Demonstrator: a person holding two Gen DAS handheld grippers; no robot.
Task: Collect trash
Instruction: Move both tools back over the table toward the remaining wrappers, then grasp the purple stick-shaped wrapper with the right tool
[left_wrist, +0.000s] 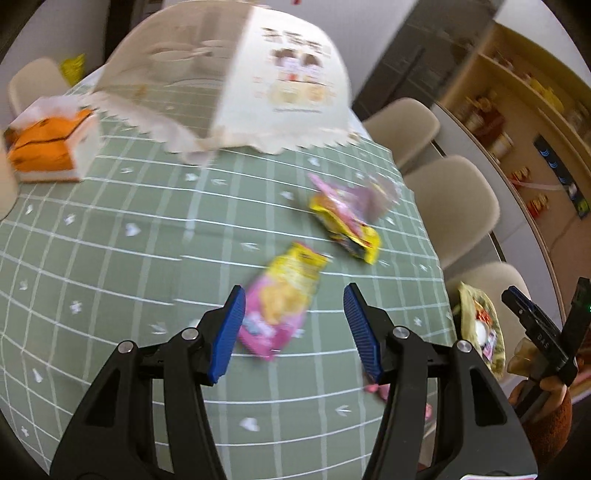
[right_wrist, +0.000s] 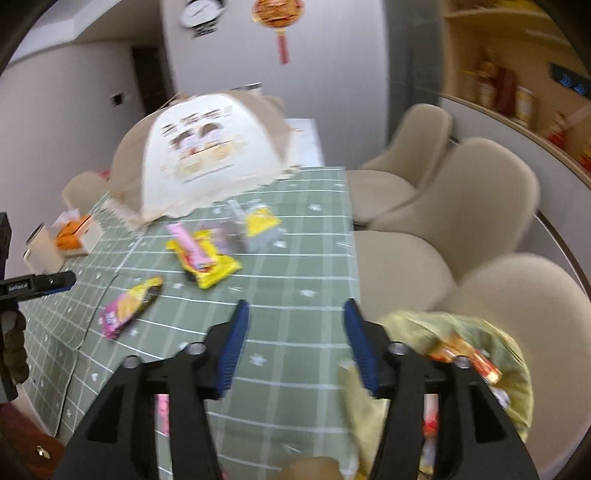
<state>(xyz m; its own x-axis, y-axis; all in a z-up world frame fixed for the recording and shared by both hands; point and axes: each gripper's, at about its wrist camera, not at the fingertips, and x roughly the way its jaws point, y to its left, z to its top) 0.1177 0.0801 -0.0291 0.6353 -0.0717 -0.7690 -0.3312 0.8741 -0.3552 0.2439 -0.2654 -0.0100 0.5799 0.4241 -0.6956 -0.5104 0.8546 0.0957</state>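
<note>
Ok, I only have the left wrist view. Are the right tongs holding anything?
Observer: No, the right tongs stand open and empty.
Operator: Anything behind the yellow wrapper pile?
Observer: Yes, a grey wrapper with a yellow piece, near the food cover.
Operator: Where's the bag's mouth?
Observer: The green bag gapes just right of those tongs, with an orange wrapper inside.

Place: a home dining room is shown.
Table (right_wrist: 295, 258): a green checked cloth is laid over it.
Seating: beige chairs (right_wrist: 454, 206) are set alongside.
Food cover (left_wrist: 236, 81): placed on the table.
Wall: a clock (right_wrist: 201, 13) and red lantern (right_wrist: 277, 14) are hung.
Shelves (left_wrist: 517, 110): jars are stored.
</note>
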